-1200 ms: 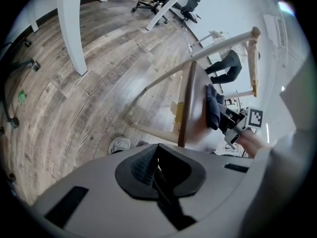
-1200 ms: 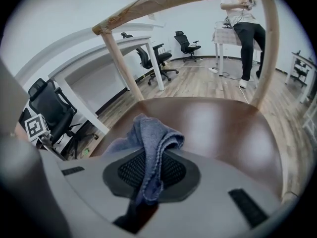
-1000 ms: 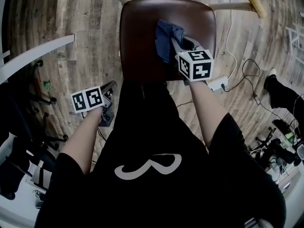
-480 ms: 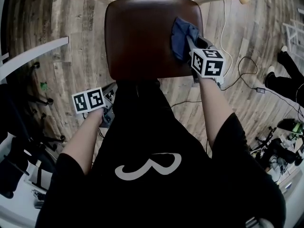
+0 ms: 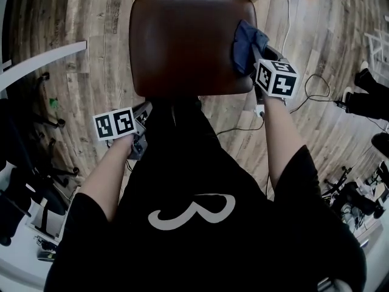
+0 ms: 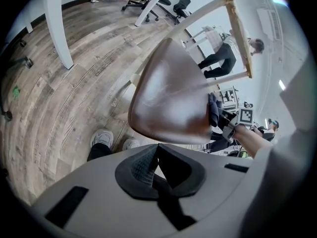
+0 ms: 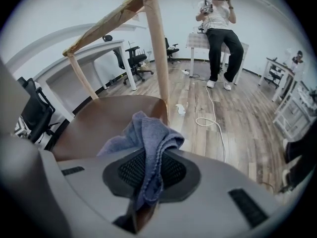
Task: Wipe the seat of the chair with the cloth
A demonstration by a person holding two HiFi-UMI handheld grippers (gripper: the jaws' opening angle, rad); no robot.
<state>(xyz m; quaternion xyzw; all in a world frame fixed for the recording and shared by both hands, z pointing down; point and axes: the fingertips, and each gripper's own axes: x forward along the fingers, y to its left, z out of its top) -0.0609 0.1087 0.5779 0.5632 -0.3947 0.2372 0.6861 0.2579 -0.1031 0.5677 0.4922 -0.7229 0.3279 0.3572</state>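
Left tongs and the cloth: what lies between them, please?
The bare brown chair seat: the left gripper view shows it ahead of the left tongs, with the cloth at its far edge, held by the right tongs.

I see a brown glossy chair seat (image 5: 188, 41), level. The blue cloth (image 5: 246, 44) is bunched up and lies on the seat's right edge, with its tail pinched in my right gripper (image 5: 258, 61).

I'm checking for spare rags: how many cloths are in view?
1. A blue cloth is pinched in the right tongs, resting at the right edge of the chair seat. Others might be hidden beneath the person.
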